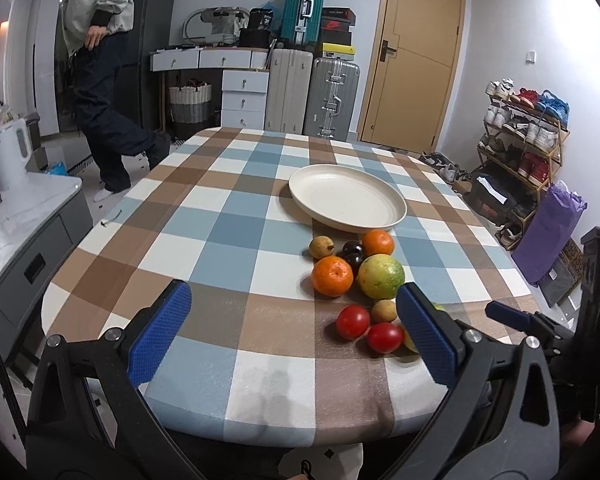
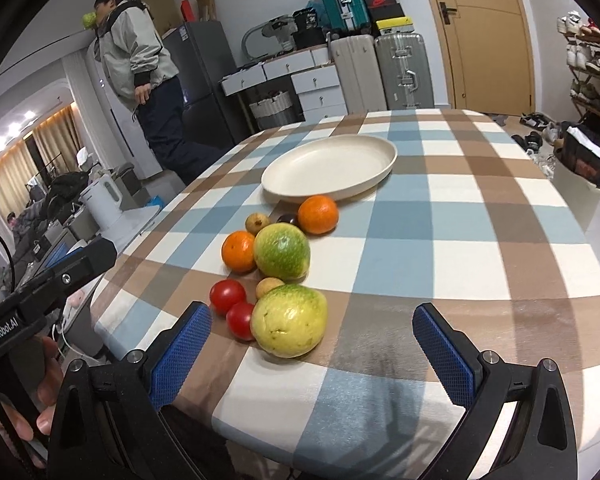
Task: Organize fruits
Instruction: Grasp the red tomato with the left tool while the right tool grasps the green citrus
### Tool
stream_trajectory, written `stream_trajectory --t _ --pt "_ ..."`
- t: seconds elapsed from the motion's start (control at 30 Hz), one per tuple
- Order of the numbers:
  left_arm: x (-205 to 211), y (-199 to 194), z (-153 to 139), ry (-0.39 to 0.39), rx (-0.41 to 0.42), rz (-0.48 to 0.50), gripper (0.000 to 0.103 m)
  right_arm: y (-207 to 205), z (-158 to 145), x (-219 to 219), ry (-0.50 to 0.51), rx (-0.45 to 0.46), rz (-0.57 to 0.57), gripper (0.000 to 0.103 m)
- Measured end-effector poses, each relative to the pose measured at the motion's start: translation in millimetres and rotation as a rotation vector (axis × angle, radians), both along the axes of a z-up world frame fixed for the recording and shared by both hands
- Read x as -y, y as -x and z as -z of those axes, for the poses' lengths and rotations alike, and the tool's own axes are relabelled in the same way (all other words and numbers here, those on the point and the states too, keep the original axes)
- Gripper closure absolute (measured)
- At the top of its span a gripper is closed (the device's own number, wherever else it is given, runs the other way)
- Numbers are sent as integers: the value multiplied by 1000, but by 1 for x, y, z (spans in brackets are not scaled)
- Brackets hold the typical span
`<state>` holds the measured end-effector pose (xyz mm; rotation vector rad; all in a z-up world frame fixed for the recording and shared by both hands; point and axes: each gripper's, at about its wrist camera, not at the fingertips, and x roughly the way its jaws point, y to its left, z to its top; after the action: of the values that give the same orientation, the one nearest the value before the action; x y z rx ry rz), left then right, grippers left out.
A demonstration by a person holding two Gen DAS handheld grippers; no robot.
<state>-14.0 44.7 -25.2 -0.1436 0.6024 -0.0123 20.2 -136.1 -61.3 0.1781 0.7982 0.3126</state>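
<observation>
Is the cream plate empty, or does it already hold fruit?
Empty: the plate shows bare inside, and all the fruit lies on the tablecloth beside it.

Plate (image 2: 328, 168) sits far-centre on the table (image 2: 480, 240), fruits clustered just near of it. Far row left to right: small pear (image 2: 257, 222), plum (image 2: 287, 220), tangerine (image 2: 318, 214) touching the plate rim. Nearer: second tangerine (image 2: 239, 251) left of a guava (image 2: 282, 252); nearest, two tomatoes (image 2: 227, 296) left of another guava (image 2: 290, 321), longan (image 2: 270, 287) between the guavas.
</observation>
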Motion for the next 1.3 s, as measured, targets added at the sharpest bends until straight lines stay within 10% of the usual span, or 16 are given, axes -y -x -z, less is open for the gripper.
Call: stream_trajectory --t 0.5,0.97,1.3 --pt "-28 -29 36 65 -78 -9 1 -22 26 -11 -64 -84 -71 48" --pt "-21 -73 75 155 -218 120 1 -23 26 3 -133 -61 -73 49" --pt "13 -91 80 23 -257 178 1 -24 22 13 -144 -36 -68 49"
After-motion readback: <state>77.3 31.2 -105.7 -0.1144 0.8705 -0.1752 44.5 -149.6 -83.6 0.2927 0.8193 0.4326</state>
